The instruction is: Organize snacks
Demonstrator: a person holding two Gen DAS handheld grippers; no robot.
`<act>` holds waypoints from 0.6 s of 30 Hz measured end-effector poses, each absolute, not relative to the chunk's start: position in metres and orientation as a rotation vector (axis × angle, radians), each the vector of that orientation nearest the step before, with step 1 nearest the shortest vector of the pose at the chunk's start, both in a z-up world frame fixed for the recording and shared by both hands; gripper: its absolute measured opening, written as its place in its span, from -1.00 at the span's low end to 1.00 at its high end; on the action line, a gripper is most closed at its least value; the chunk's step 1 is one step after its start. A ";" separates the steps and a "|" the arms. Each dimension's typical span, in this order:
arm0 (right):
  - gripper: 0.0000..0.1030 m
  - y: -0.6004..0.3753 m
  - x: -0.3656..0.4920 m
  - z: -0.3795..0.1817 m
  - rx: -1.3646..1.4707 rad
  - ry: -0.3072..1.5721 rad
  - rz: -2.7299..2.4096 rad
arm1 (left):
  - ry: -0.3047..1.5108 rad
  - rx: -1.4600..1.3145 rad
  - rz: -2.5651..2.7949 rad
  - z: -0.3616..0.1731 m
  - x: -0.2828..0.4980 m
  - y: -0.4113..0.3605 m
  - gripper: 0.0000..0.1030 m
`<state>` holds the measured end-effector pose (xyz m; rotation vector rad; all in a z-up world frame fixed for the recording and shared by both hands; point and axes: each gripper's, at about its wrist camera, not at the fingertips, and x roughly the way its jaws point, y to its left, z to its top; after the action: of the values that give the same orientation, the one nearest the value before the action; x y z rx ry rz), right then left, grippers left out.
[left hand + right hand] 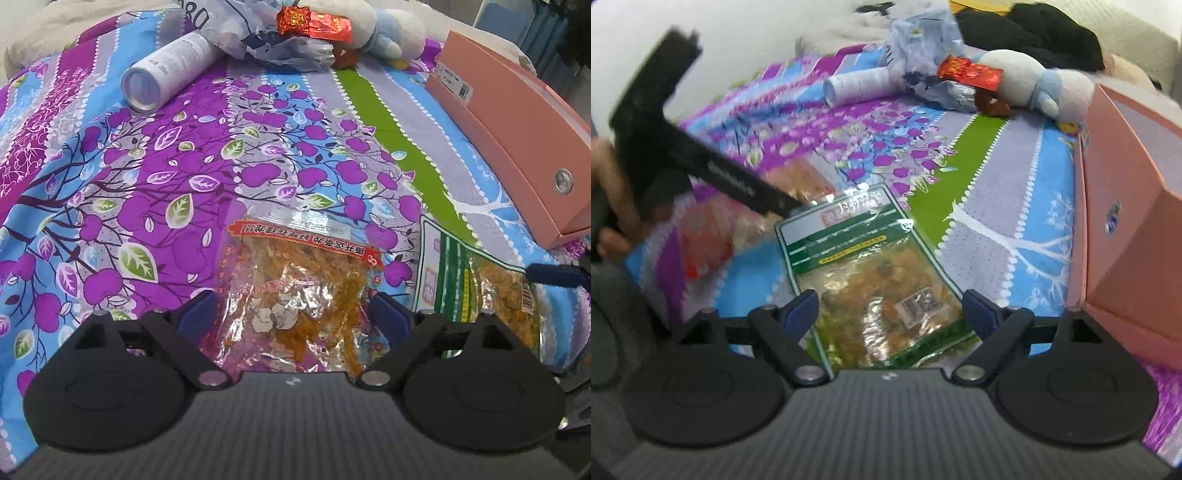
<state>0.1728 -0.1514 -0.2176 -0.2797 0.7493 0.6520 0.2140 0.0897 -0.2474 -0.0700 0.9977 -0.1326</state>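
**A bed under a bright patterned sheet**

A bed (303,155) fills both views, covered by a cotton sheet printed with purple fruit, dark branches, and blue, grey and green stripes (982,177). Behind it stands a plain white wall (746,33). A cream pillow (40,33) lies at the far left corner. Lighting is even and bright.

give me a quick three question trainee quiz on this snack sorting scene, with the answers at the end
1. True or false: the left tongs are clamped shut on the red-banner snack bag.
2. Which bag lies between the right tongs? A) green-striped snack bag B) red foil packet
3. What stands right of the snack bags?

Key: 1 false, they stand open around it. 2 A. 3 the pink box.
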 end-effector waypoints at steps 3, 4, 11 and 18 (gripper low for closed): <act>0.89 -0.148 0.176 -0.223 -0.322 0.737 0.663 | 0.989 -0.070 -0.133 -0.245 0.212 0.093 0.61; 0.92 -0.148 0.178 -0.224 -0.322 0.744 0.672 | 0.986 -0.072 -0.134 -0.244 0.211 0.093 0.56; 0.88 -0.137 0.181 -0.231 -0.344 0.800 0.698 | 0.974 -0.100 -0.125 -0.235 0.207 0.096 0.28; 0.21 -0.137 0.172 -0.219 -0.295 0.789 0.662 | 0.951 -0.172 -0.075 -0.224 0.198 0.102 0.24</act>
<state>0.1720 -0.1372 -0.2186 -0.2950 0.7895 0.6619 0.1984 0.1023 -0.2242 -0.1724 0.9509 -0.0754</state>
